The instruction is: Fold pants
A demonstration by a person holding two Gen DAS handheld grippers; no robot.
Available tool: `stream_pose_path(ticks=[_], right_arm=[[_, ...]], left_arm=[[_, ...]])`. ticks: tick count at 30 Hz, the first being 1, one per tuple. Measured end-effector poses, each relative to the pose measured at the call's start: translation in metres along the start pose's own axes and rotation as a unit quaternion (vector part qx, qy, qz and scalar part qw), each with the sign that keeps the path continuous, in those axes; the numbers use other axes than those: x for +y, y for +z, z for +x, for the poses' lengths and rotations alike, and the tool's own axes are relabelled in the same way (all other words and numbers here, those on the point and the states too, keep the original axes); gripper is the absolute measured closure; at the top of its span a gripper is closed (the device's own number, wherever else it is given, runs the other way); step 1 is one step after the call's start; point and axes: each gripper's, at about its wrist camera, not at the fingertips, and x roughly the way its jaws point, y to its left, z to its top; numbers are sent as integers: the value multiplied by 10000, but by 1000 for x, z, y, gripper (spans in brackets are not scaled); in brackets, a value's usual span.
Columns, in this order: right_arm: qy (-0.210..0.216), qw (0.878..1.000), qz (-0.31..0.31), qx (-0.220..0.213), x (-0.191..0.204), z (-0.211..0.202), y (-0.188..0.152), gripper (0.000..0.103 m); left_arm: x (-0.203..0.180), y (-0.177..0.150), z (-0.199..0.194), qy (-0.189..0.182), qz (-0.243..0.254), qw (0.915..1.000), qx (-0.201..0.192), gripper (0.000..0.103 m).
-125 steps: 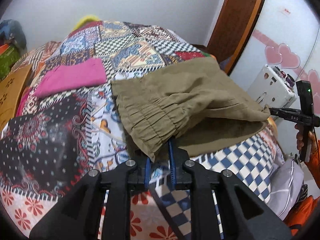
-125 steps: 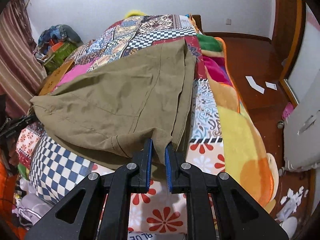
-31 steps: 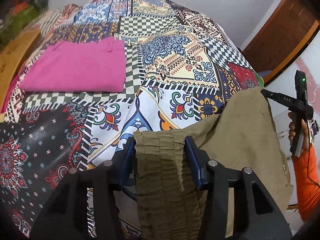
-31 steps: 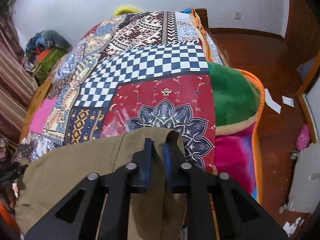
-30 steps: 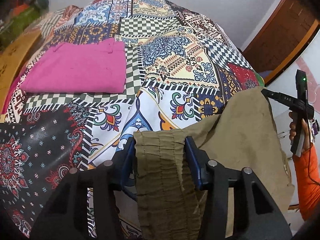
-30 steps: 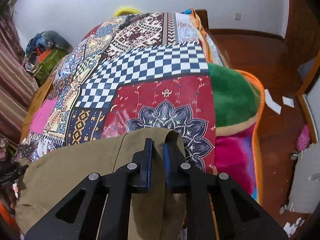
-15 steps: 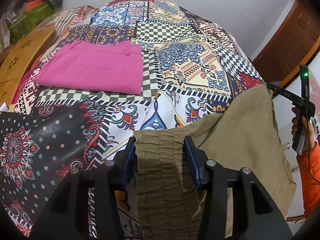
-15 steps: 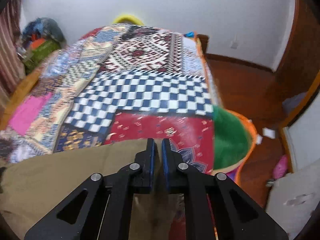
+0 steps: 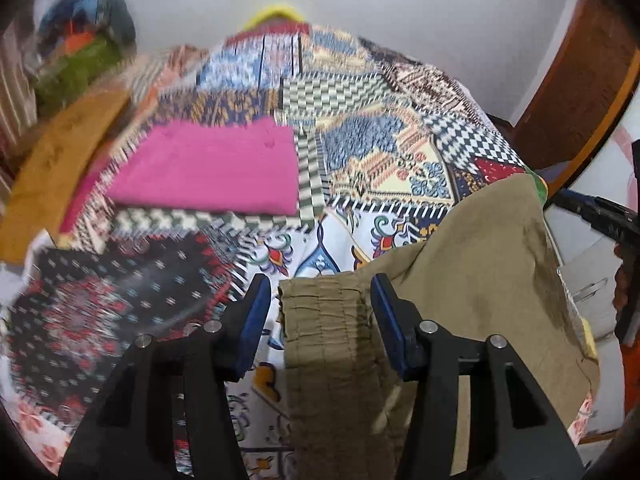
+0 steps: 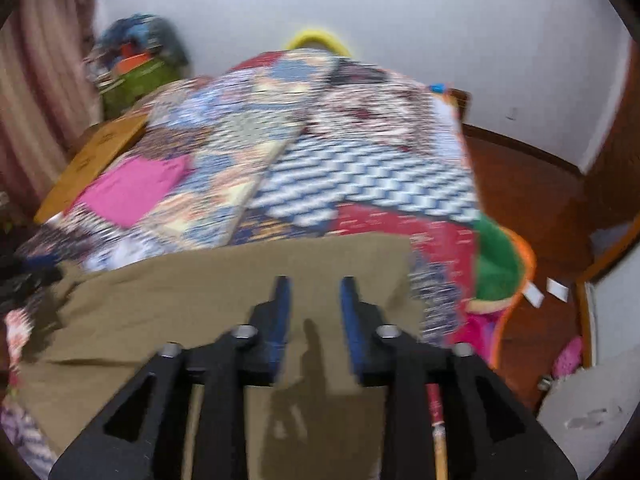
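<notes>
Both tools, left tool and right tool, are open over the brown pants lying on the bed, so one fold looks done and they must grab again.

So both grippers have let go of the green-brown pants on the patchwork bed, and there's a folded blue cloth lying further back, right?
Nearly. The folded cloth further back is pink, not blue, as the left wrist view shows. Both the left gripper and right gripper are open over the pants.
</notes>
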Motion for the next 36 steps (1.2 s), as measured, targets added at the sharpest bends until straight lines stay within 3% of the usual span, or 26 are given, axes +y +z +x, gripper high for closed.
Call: stream_pose_path(ticks=[6, 11, 15, 20, 24, 28, 32, 36], right_arm=[[974, 9938, -343, 417, 70, 22, -21, 66], [856, 9881, -718, 1061, 94, 60, -47, 66], [713, 9887, -524, 1209, 72, 60, -54, 66], [-152, 9892, -470, 1382, 33, 50, -71, 66], [-170, 9913, 121, 1302, -1, 20, -85, 66], [-299, 9932, 649, 919, -24, -28, -101, 65], [-379, 9912, 1102, 621, -36, -68, -123, 58], [-353, 9886, 1332, 614, -33, -79, -144, 58]], left_arm=[[-15, -10, -10, -431, 270, 9986, 169, 51], [-22, -25, 18, -380, 456, 9966, 579, 51], [-12, -29, 35, -214, 386, 9970, 635, 42], [-7, -22, 30, -143, 272, 9980, 549, 40], [-12, -20, 7, -22, 327, 9990, 303, 40], [-13, -26, -25, -65, 332, 9993, 142, 40], [-10, -39, -43, -165, 247, 9994, 177, 40], [-11, -58, -50, -285, 178, 9990, 305, 40]])
